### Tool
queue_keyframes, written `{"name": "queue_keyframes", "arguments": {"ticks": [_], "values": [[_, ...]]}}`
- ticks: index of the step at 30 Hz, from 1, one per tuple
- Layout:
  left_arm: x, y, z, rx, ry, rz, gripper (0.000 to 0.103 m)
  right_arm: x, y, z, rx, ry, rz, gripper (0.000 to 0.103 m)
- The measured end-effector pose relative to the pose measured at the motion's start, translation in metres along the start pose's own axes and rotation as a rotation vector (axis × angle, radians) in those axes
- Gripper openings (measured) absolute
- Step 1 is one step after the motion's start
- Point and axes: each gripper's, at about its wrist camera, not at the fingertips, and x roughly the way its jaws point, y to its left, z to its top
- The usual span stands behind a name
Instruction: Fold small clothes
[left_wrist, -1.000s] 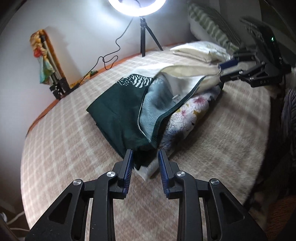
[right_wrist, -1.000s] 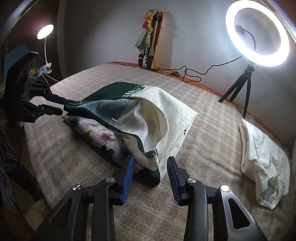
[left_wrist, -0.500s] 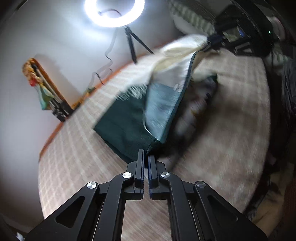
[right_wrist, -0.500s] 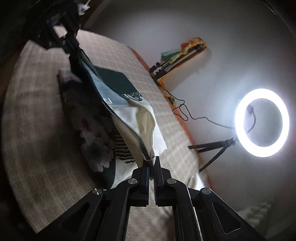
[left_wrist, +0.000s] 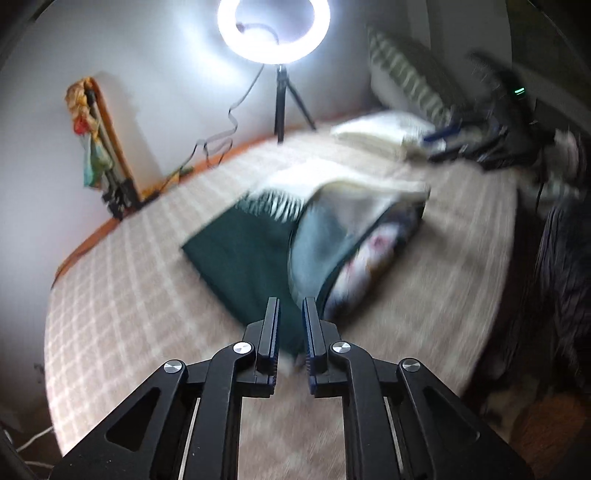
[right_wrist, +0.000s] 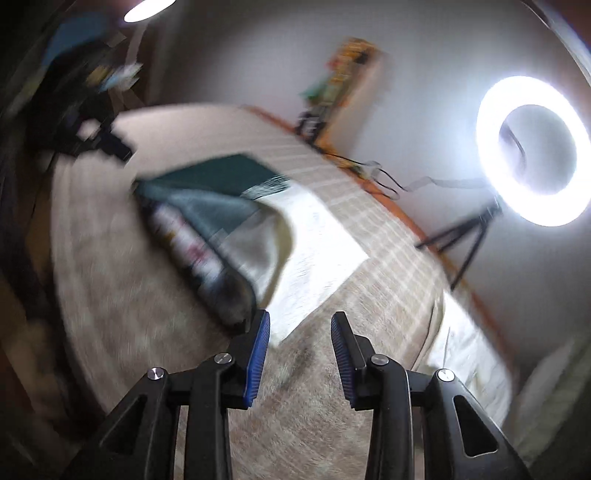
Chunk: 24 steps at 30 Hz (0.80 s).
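nearest in the left wrist view, the black left gripper with blue-padded fingers (left_wrist: 291, 334), jaws just parted a little after a clench, a narrow gap between the pads and nothing pinched; the near corner of the dark green and cream folded garment (left_wrist: 255, 247) seen through that gap, lying on the beige checked bedcover (left_wrist: 122, 295). nearest in the right wrist view, the black right gripper with blue ribbed pads (right_wrist: 300, 354), jaws freshly sprung wide and released, only bedcover between them; the garment's cream end (right_wrist: 317, 243) just beyond the left pad, not gripped. garment flat near the middle of the bed, green half toward the left gripper, cream half toward the right, a pale grey-blue lining turned back along the near edge. underneath, peeking out on the near side, a white floral-print cloth (left_wrist: 369, 258), blurred. further back, a folded cream cloth (left_wrist: 380, 134) near the bed's far right, just beside the blurred right gripper as seen from the left wrist. against the white wall, a lit white ring light on a black tripod (left_wrist: 273, 29), its cable trailing down, and a folded stand wrapped in orange and green fabric (left_wrist: 96, 125). motion blur throughout both views.
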Motion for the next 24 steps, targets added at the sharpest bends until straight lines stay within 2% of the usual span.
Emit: {"name": "queue_keyframes", "arguments": {"ticks": [4,6,8,10,11,15,21,22,23,24], "values": [[0.022,-0.025,0.019,0.093,0.009,-0.03,0.017,0.029,-0.042,-0.013,0.398,0.068,0.11,0.037],[0.033,-0.03,0.023,0.11,0.026,-0.037,0.017,0.04,-0.056,-0.026,0.565,0.078,0.174,0.038],[0.048,-0.031,0.026,0.104,0.05,-0.056,0.017,0.053,-0.071,-0.043,0.767,0.078,0.275,0.038],[0.064,-0.033,0.027,0.118,0.101,-0.08,0.021,0.067,-0.081,-0.06,0.925,0.098,0.362,0.039],[0.066,-0.034,0.026,0.135,0.11,-0.075,0.023,0.071,-0.081,-0.064,0.962,0.107,0.39,0.039],[0.081,-0.046,0.021,0.213,0.155,-0.052,0.024,0.081,-0.078,-0.064,0.999,0.097,0.451,0.036],[0.1,-0.048,0.016,0.225,0.205,0.009,0.024,0.09,-0.064,-0.044,0.915,0.114,0.465,0.024],[0.101,-0.048,0.016,0.226,0.2,0.008,0.024,0.093,-0.061,-0.041,0.902,0.118,0.464,0.019],[0.101,-0.048,0.016,0.231,0.193,0.007,0.02,0.094,-0.059,-0.038,0.887,0.122,0.457,0.012],[0.1,-0.048,0.016,0.232,0.19,-0.004,0.006,0.094,-0.057,-0.036,0.873,0.127,0.447,0.008]]}}
